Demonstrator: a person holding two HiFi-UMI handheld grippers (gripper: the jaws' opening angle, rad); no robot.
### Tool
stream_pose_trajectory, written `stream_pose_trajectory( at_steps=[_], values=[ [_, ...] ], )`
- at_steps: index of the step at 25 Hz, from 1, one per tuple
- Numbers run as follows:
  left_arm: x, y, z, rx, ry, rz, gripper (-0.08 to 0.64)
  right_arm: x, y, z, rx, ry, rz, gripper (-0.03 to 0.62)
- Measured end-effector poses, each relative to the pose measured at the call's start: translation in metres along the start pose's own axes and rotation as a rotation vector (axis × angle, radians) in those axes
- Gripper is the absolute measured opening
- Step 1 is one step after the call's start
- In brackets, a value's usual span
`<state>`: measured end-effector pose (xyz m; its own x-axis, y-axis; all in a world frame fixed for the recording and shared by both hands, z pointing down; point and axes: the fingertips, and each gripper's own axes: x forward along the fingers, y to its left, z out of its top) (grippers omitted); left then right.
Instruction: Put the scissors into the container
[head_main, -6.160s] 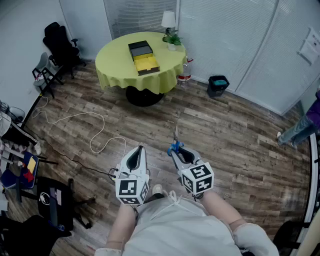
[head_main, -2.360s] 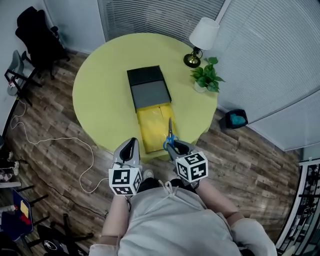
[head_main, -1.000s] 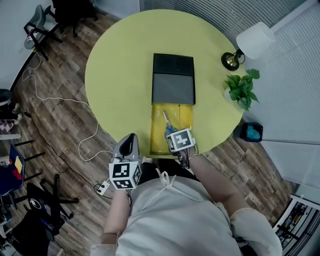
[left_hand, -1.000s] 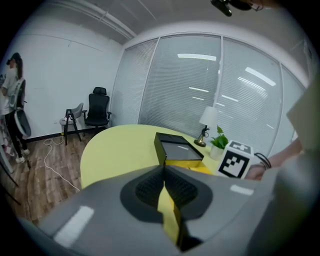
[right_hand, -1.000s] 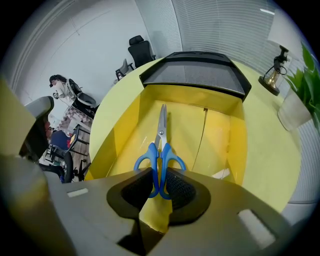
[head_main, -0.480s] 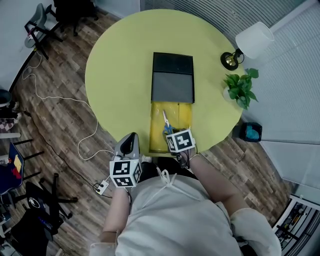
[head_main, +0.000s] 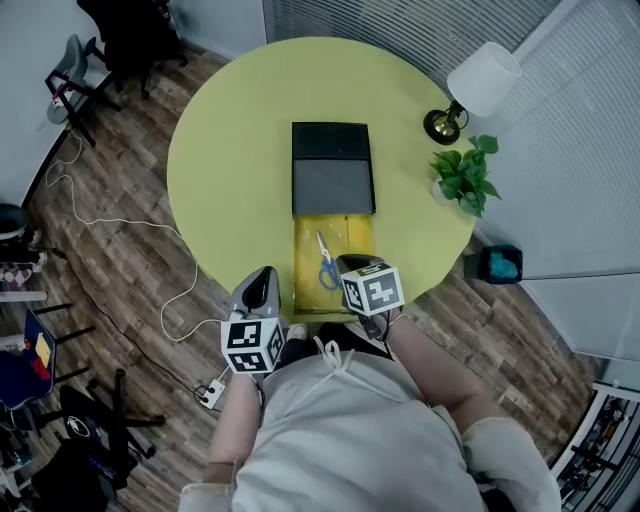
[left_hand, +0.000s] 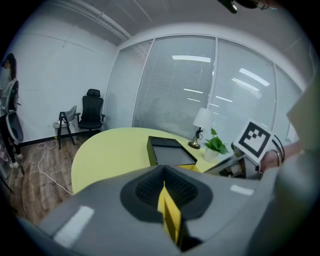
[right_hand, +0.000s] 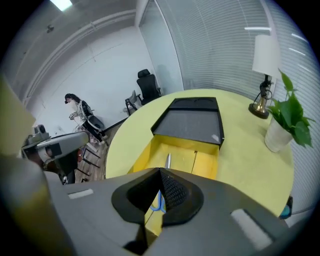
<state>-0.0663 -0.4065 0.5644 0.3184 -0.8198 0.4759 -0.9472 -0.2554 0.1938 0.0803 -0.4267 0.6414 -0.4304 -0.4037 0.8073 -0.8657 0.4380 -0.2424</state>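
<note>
The blue-handled scissors (head_main: 326, 266) lie flat in the yellow container (head_main: 305, 245), blades pointing away from me. That container is an open tray sticking out from under a dark lid (head_main: 333, 185) on the round yellow table (head_main: 230, 150). My right gripper (head_main: 352, 262) hovers just right of the scissors at the tray's near end, shut and empty. In the right gripper view its jaws (right_hand: 160, 172) meet above the blue handles (right_hand: 159, 202), and the blade (right_hand: 168, 161) shows beyond them. My left gripper (head_main: 266, 272) is shut and empty at the table's near edge, left of the tray.
A lamp (head_main: 470, 85) and a potted plant (head_main: 462, 180) stand on the table's right side. A dark bin (head_main: 497, 265) sits on the floor to the right. A white cable (head_main: 110, 225) and chairs (head_main: 75, 70) are on the left.
The right gripper carried the scissors to the table, lowered them into the yellow tray and let go. It has since drawn back slightly to the right and shut. The left gripper stayed shut.
</note>
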Motion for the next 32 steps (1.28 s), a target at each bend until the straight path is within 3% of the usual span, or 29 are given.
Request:
stream_pose_trajectory(
  at_steps=[7,15,25,32],
  values=[
    [0.002,-0.025,0.043,0.078,-0.066,-0.056,0.006,-0.063,-0.001,0.065,-0.076,-0.303,-0.035,0.0],
    [-0.003,-0.045,0.101,0.137,-0.181,-0.098,0.006,-0.124,0.005,0.104,-0.092,-0.544,-0.014,0.0],
    [0.001,-0.063,0.114,0.169,-0.204,-0.138,0.006,-0.141,-0.008,0.1,-0.062,-0.575,-0.048,-0.002],
    [0.002,-0.063,0.111,0.168,-0.197,-0.134,0.006,-0.141,-0.004,0.098,-0.094,-0.588,-0.049,-0.002]
  ],
)
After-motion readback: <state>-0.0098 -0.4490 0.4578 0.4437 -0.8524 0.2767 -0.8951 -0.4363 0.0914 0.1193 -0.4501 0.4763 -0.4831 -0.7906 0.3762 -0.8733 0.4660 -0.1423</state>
